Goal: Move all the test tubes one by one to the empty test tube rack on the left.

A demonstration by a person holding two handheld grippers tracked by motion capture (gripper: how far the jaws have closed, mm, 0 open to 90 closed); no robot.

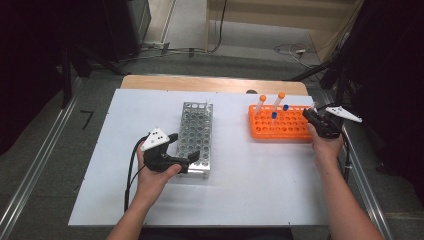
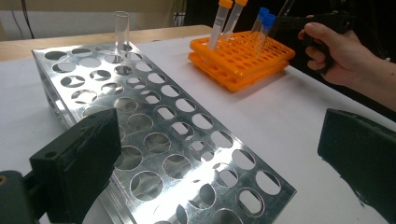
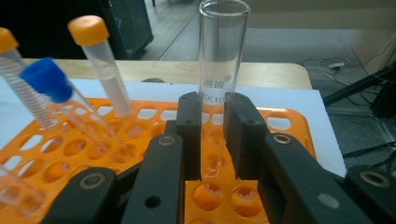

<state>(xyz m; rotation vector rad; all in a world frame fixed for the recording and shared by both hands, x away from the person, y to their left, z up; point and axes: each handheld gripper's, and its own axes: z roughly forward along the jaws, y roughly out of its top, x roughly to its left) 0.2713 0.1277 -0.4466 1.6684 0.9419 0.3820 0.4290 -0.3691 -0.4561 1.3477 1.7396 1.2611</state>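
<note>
Nearest you, your left gripper (image 1: pixel 186 148) rests at the near end of the metal test tube rack (image 1: pixel 196 134), its jaws spread wide on either side of that end with nothing pressed between them. In the left gripper view the two black jaws stand well apart, one over the rack's near left edge, the other out over the white table (image 1: pixel 260 185) to the right. The rack lies lengthwise away from you, left of the table's middle, and a single clear glass tube (image 2: pixel 121 29) stands upright in a hole at its far end.

Farther off and to the right, your right gripper (image 3: pixel 212 135) sits at the right end of the orange tube rack (image 1: pixel 280 125). Its jaws are closed on an open glass test tube (image 3: pixel 219 70): the two pads clamp the tube's lower half, and the tube stands upright with its rounded bottom just above the rack's holes, printed lettering showing above the pads.

Beyond and to the left of that tube, the orange rack holds capped tubes, all leaning: two with orange caps (image 1: pixel 262 98) toward the far side and two with blue caps (image 1: pixel 285 107) nearer the middle.
</note>
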